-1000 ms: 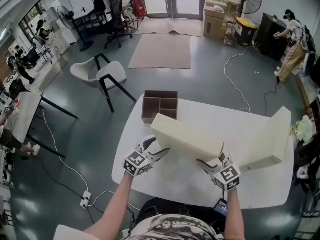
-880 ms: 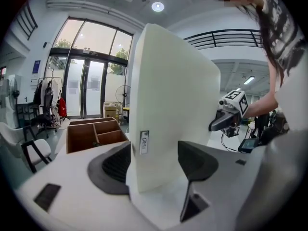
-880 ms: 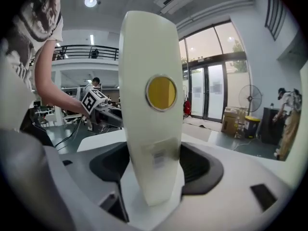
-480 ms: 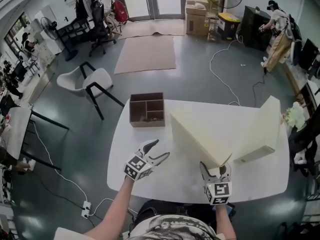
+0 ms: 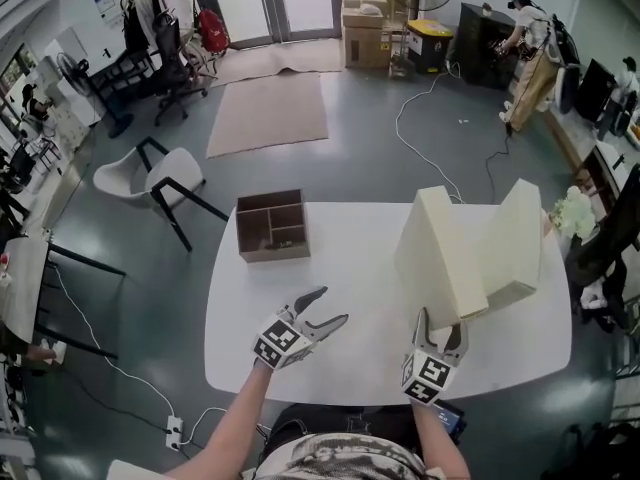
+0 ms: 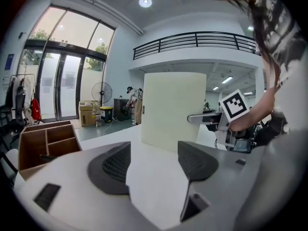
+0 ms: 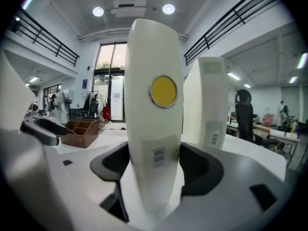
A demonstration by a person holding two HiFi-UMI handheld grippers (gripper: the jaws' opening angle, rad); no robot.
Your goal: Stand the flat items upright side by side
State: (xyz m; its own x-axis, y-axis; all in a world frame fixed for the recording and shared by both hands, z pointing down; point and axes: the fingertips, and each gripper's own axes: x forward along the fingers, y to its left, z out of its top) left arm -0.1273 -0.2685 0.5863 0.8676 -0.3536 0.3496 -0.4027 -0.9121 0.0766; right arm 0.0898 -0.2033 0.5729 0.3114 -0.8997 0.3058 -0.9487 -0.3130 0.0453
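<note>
Nearest me, both forearms reach forward over the white worktop (image 5: 350,258). Left gripper (image 5: 333,306) hovers low over bare worktop, angled toward the right, jaws spread, nothing between them. Right gripper (image 5: 441,321) points away from me, roughly level, and is clamped on the near end of a cream flat box (image 5: 440,253). That box stands upright on its long edge, with a yellow round sticker and a barcode label facing the right gripper view. Just beside it on the right stands a second cream box (image 5: 518,238), also upright, a narrow gap between them. At the far left corner sits a wooden divider tray (image 5: 272,226); I cannot make out its contents.
</note>
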